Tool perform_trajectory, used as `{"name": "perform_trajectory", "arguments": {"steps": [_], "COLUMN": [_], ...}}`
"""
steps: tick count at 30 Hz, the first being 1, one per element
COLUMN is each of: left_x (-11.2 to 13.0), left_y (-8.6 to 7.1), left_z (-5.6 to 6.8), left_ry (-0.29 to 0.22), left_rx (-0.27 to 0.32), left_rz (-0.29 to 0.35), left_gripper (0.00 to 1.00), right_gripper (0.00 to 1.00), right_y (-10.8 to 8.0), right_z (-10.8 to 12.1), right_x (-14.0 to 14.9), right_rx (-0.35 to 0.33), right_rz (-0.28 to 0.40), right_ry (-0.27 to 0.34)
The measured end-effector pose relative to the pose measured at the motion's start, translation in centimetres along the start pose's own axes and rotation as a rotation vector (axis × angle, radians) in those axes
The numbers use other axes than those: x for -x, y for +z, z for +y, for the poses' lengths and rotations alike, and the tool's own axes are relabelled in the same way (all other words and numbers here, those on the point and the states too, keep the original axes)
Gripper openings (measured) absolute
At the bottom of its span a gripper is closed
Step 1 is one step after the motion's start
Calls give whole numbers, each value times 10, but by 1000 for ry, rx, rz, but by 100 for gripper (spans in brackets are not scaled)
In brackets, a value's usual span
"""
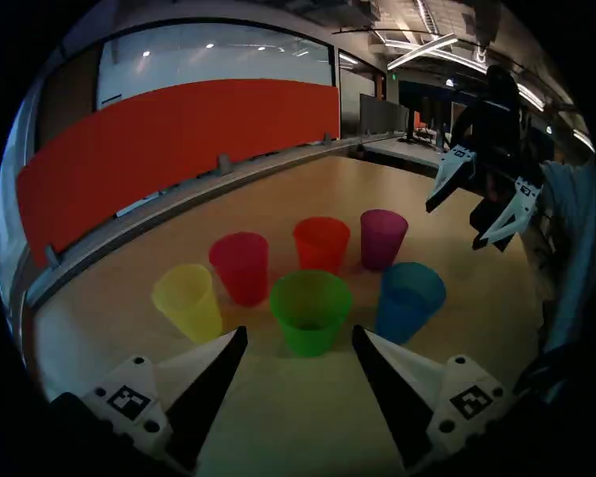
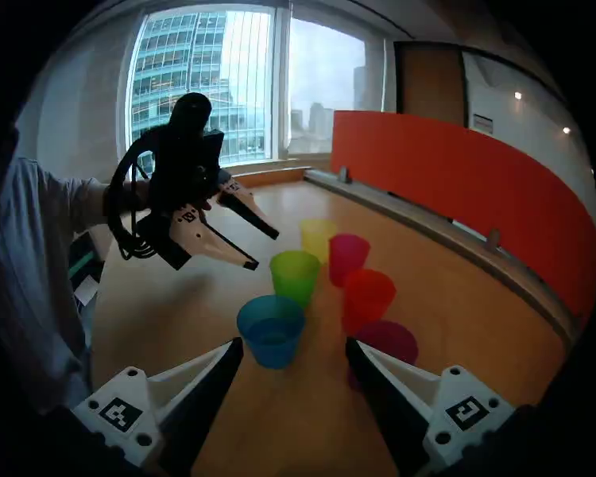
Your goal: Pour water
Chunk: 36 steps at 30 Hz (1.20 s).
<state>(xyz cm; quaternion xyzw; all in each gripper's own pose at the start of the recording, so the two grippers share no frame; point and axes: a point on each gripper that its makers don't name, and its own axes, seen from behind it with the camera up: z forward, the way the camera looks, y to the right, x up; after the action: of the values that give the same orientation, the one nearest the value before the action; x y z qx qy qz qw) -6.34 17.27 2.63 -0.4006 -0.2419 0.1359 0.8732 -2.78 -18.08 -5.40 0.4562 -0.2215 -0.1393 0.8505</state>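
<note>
Six plastic cups stand upright in a close cluster on the wooden table (image 1: 314, 413): yellow (image 1: 188, 300), pink-red (image 1: 241, 266), orange (image 1: 322, 242), purple (image 1: 382, 237), green (image 1: 311, 310) and blue (image 1: 409, 300). My left gripper (image 1: 298, 334) is open and empty, its fingers flanking the green cup from just in front of it. My right gripper (image 1: 453, 226) hangs open in the air beyond the blue and purple cups. In the right gripper view, that gripper (image 2: 292, 343) is open, with the blue cup (image 2: 272, 330) just ahead of its fingertips. The left gripper (image 2: 265, 250) hovers open beside the green cup (image 2: 295, 274).
An orange partition (image 1: 179, 151) with a rail runs along the table's far edge. Large windows (image 2: 210, 87) lie behind the person, whose light sleeve (image 2: 28, 238) reaches to the left gripper. The purple cup (image 2: 387, 340) sits close to my right gripper's right finger.
</note>
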Motion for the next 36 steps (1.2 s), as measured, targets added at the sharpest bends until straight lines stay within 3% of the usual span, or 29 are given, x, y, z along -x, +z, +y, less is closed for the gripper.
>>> {"name": "perform_trajectory", "arguments": {"steps": [18, 36], "left_x": [8, 1], "left_y": [34, 57], "left_z": [5, 7], "left_ry": [17, 39], "left_rx": [55, 72], "left_rz": [-48, -67], "left_gripper": [98, 99], "right_gripper": [100, 100], "right_y": [15, 21], "right_z": [-1, 1], "right_x": [9, 9], "right_rx": [-21, -28], "right_rz": [-21, -20], "right_ry": [-6, 4]}}
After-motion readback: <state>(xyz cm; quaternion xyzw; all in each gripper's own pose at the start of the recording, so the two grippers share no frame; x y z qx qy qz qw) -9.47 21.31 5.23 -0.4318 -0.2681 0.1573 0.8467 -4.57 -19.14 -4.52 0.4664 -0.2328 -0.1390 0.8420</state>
